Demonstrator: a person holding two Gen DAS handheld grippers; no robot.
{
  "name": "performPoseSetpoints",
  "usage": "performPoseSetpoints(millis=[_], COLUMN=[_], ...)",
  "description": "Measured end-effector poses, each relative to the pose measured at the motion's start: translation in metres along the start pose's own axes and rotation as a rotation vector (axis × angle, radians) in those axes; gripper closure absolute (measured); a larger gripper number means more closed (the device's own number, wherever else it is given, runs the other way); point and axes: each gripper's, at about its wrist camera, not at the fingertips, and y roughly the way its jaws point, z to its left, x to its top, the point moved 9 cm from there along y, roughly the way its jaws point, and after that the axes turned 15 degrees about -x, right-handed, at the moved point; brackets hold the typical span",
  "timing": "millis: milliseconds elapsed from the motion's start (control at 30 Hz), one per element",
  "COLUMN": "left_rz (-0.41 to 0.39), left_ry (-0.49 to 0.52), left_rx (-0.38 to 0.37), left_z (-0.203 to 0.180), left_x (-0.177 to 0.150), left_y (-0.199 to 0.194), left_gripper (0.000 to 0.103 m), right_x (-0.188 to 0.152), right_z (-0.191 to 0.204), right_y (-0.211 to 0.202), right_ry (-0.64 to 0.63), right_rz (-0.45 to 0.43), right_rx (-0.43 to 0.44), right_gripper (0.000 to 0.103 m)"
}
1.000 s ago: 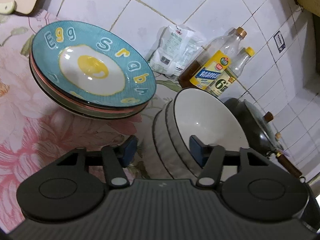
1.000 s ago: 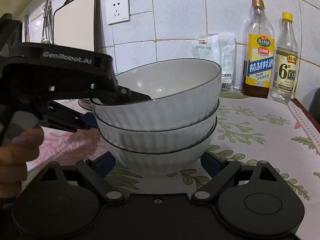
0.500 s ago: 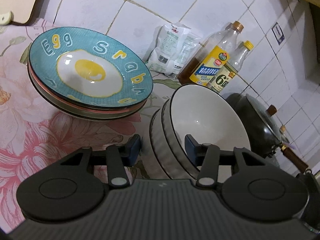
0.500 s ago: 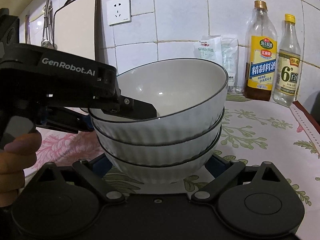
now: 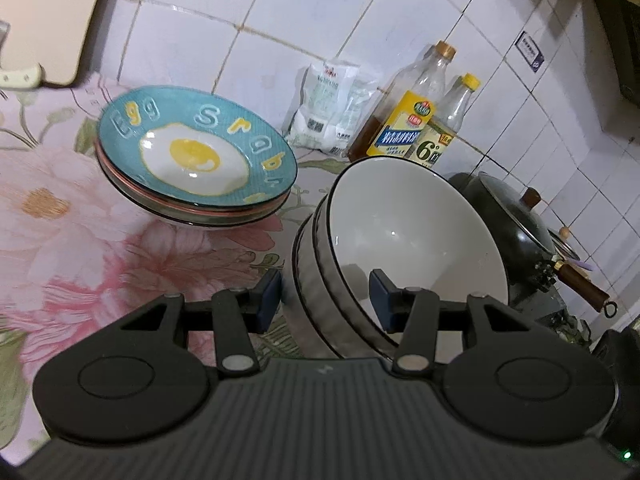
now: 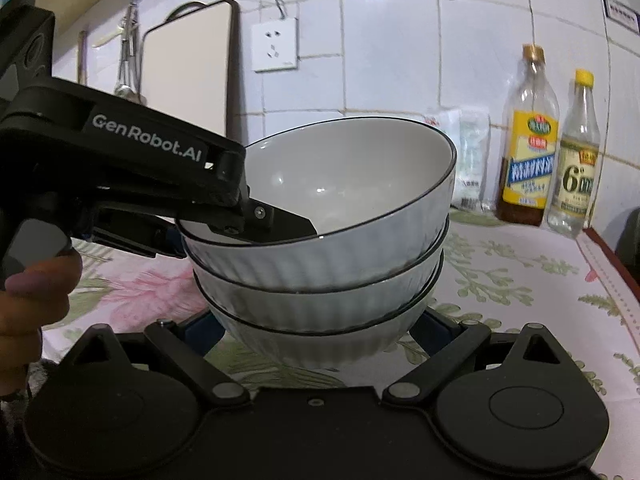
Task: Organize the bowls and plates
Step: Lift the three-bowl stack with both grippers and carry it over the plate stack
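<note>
Three white ribbed bowls (image 6: pixel 320 280) with dark rims are stacked; the stack is tilted and lifted off the floral cloth. My left gripper (image 5: pixel 325 294) is shut across the near walls of the bowl stack (image 5: pixel 400 240), one finger inside the top bowl, one outside. It also shows in the right wrist view (image 6: pixel 248 228). My right gripper (image 6: pixel 316 330) is shut on the bottom bowl, its blue pads on either side of its base. A stack of plates (image 5: pixel 196 160), the top one blue with a fried egg picture, sits at the left.
Two bottles (image 5: pixel 404 120) and white packets (image 5: pixel 332 108) stand against the tiled wall. A black lidded wok (image 5: pixel 516 232) sits at the right. A cutting board (image 6: pixel 188 72) and a wall socket (image 6: pixel 275 44) are at the back left.
The bowl stack has risen off the cloth and tilted more toward the right gripper. Both grippers have moved up with it, and the plates now look farther away.
</note>
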Motion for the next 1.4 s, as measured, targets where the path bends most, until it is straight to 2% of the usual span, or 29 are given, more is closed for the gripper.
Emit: performPoseSetpoints(millis=[200, 333, 567, 667, 933, 1167, 1300, 1400], left_rz=[-0.022, -0.024, -0.064, -0.074, -0.104, -0.1, -0.072, -0.06], left_ry=[0.031, 0.028, 0.046, 0.047, 0.015, 0.034, 0.002, 0.026], left_rx=[0.029, 0.035, 0.041, 0.06, 0.121, 0.177, 0.195, 0.211], left_z=[-0.013, -0.017, -0.021, -0.013, 0.031, 0.075, 0.091, 0.096], left_x=[0.01, 0.028, 0.085, 0.105, 0.137, 0.141, 0.143, 0.142], left_y=[-0.033, -0.046, -0.066, -0.071, -0.06, -0.027, -0.006, 0.007], left_gripper=[0.056, 0.056, 0.057, 0.057, 0.057, 0.057, 0.057, 0.057], right_x=[0.016, 0.034, 0.091, 0.11, 0.132, 0.125, 0.116, 0.111], right_z=[0.017, 0.025, 0.039, 0.048, 0.074, 0.086, 0.086, 0.081], right_y=[-0.019, -0.026, -0.026, -0.018, 0.034, 0.089, 0.112, 0.128], right_ry=[0.013, 0.02, -0.033, -0.035, -0.066, -0.06, -0.05, -0.015], right_rz=[-0.002, -0.002, -0.069, -0.072, -0.063, -0.027, 0.004, 0.036], right_rx=[0.018, 0.03, 0.005, 0.022, 0.081, 0.126, 0.128, 0.138], right_gripper=[0.003, 0.003, 0.004, 0.003, 0.004, 0.004, 0.004, 0.004])
